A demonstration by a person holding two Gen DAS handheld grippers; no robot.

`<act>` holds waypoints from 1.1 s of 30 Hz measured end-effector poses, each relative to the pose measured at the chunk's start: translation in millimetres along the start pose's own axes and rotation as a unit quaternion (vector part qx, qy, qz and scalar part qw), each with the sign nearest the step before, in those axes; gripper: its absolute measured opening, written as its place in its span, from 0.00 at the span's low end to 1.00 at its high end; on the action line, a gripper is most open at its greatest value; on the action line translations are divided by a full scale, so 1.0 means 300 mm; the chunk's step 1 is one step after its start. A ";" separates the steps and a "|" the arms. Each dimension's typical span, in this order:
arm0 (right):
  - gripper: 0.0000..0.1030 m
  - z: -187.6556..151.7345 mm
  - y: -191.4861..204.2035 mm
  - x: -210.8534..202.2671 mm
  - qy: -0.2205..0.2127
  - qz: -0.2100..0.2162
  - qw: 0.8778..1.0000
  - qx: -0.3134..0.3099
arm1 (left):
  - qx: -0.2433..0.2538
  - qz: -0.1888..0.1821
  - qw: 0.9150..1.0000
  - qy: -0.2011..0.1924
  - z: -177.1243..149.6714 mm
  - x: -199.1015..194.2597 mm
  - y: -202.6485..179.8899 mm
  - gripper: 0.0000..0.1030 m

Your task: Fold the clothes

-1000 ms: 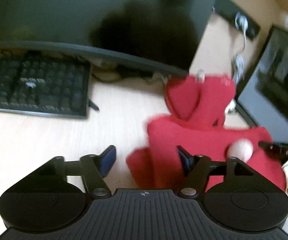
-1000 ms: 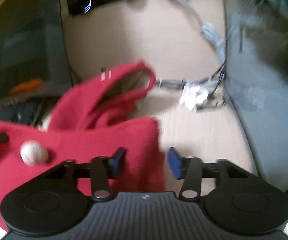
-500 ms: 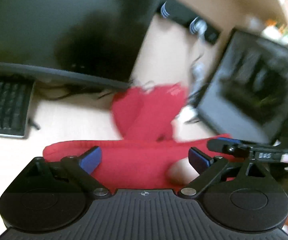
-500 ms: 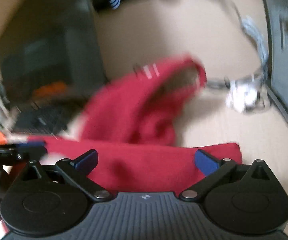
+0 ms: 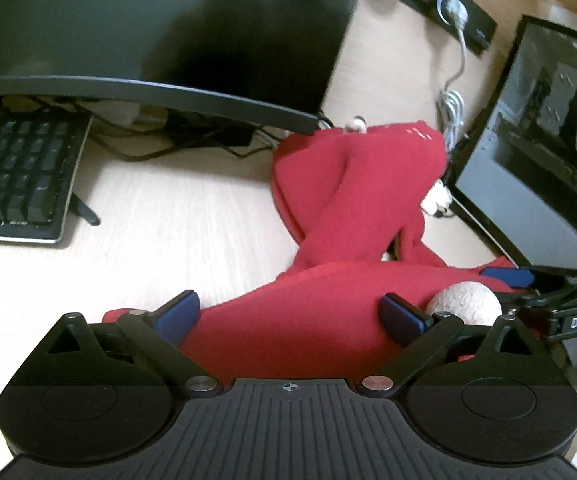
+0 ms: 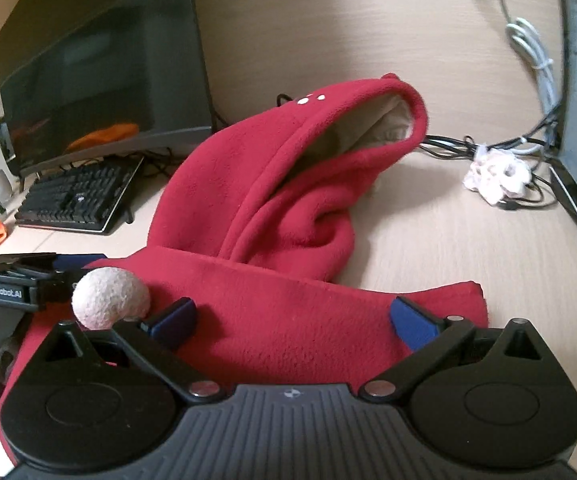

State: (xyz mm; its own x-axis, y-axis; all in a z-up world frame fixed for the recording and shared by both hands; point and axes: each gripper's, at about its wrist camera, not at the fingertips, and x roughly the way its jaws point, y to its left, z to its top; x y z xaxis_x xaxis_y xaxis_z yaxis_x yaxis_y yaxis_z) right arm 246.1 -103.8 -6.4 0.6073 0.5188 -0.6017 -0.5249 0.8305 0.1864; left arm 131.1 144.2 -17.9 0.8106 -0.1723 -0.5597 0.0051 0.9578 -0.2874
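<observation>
Desk (image 6: 468, 240) of pale wood, red hooded garment (image 6: 272, 208) between monitors, both tools spread wide.

Soft, even indoor light falls on the pale desk (image 5: 176, 240), bright without hard glare. Faint shadows gather under the curved monitor (image 5: 148, 32) at the far left and beside the red fleece hoodie (image 6: 288, 208). Both views bow strongly toward the edges, fisheye fashion. Slight motion blur softens the keyboard (image 5: 16, 168) and the white cable (image 6: 536, 56); near parts look sharper.
</observation>
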 end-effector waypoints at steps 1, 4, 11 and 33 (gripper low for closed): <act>1.00 -0.007 0.001 -0.010 -0.002 -0.004 1.000 0.001 | 0.007 -0.003 1.000 0.003 -0.002 0.002 -0.008 0.98; 1.00 0.000 -0.011 -0.008 0.002 -0.015 1.000 0.010 | 0.029 -0.001 0.999 0.013 -0.001 0.028 -0.051 0.99; 1.00 0.093 -0.004 -0.077 0.003 -0.009 0.999 0.041 | 0.069 0.035 0.997 0.019 0.040 -0.023 -0.134 0.99; 1.00 0.034 -0.071 0.008 0.003 -0.054 0.995 0.082 | 0.052 0.033 0.998 0.010 -0.001 0.049 -0.138 1.00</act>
State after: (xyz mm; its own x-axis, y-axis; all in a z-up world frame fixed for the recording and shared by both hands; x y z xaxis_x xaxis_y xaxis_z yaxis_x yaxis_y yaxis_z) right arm 264.7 -118.1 -3.7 0.6517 0.4238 -0.6290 -0.3525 0.9036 0.2435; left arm 142.6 101.9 -14.6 0.7996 -0.1121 -0.5899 0.0142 0.9857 -0.1682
